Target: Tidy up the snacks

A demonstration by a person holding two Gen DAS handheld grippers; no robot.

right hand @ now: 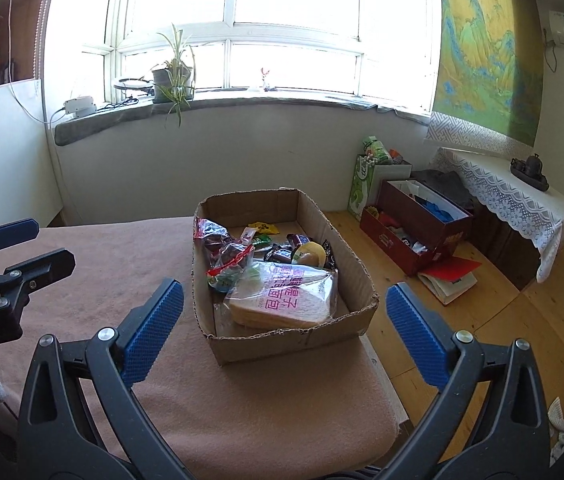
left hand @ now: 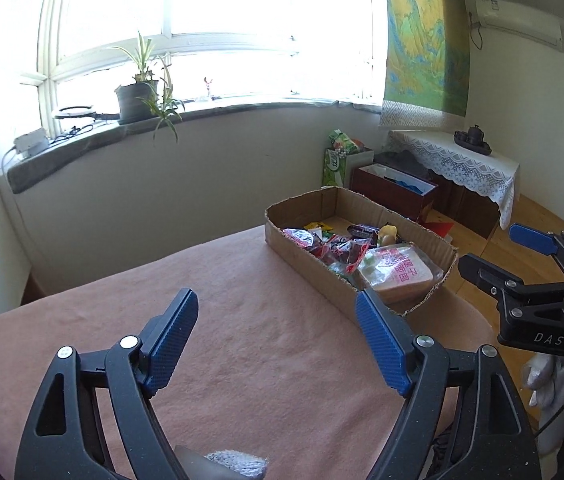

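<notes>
A shallow cardboard box (right hand: 293, 340) stands at the right edge of a table with a pink cloth (right hand: 242, 400). It holds a bagged bread loaf with pink print (right hand: 285, 300), red-wrapped snacks (right hand: 228, 258), dark small packets (right hand: 282, 254) and a yellow cup (right hand: 309, 254). The box (left hand: 313, 280) and bread (left hand: 397, 272) also show in the left wrist view. My left gripper (left hand: 278, 340) is open and empty over the cloth, left of the box. My right gripper (right hand: 282, 332) is open and empty, just before the box's near wall. Each gripper shows in the other's view, left gripper (right hand: 34, 248), right gripper (left hand: 497, 252).
Beyond the table's right edge is wooden floor (right hand: 501, 320) with a red open box (right hand: 413, 232), a book (right hand: 449, 276) and a green bag (right hand: 361, 188). A lace-covered side table (right hand: 521, 200) stands at the right wall. A windowsill with a potted plant (right hand: 174, 80) runs behind.
</notes>
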